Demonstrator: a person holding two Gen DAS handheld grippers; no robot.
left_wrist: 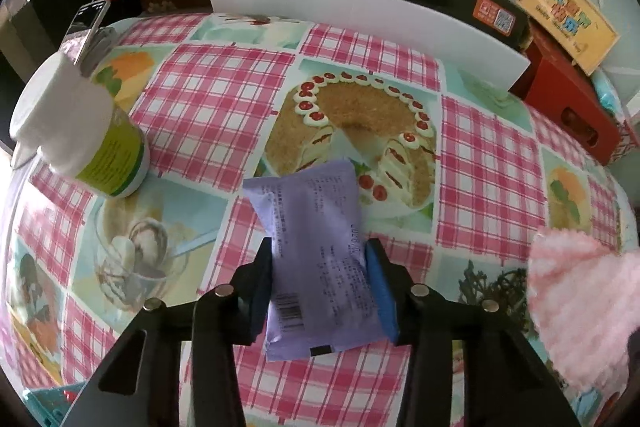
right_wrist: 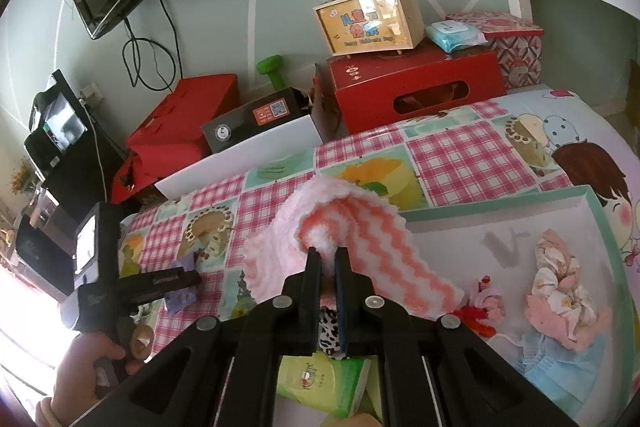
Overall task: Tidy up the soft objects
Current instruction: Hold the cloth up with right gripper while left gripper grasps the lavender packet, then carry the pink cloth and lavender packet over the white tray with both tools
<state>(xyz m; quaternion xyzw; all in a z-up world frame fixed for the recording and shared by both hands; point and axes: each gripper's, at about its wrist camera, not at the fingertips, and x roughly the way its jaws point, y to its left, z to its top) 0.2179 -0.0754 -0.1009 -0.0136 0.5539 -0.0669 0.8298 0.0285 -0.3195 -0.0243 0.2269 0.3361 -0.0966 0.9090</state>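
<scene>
My left gripper [left_wrist: 320,259] is black plastic, two flat fingers on angular hinged arms with round silver pins at the joints; a blue pad [left_wrist: 382,291] lines one finger. My right gripper [right_wrist: 327,259] is built alike, with blue-edged pads. My left hand [right_wrist: 86,367] wears a pale band at the wrist.

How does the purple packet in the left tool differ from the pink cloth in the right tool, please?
The purple packet is smooth, printed and flat; the pink cloth is fluffy, zigzag-striped and draped. The left tool grips the packet by its sides; the right tool pinches a fold of cloth. Both are held above the checked tablecloth.
</scene>
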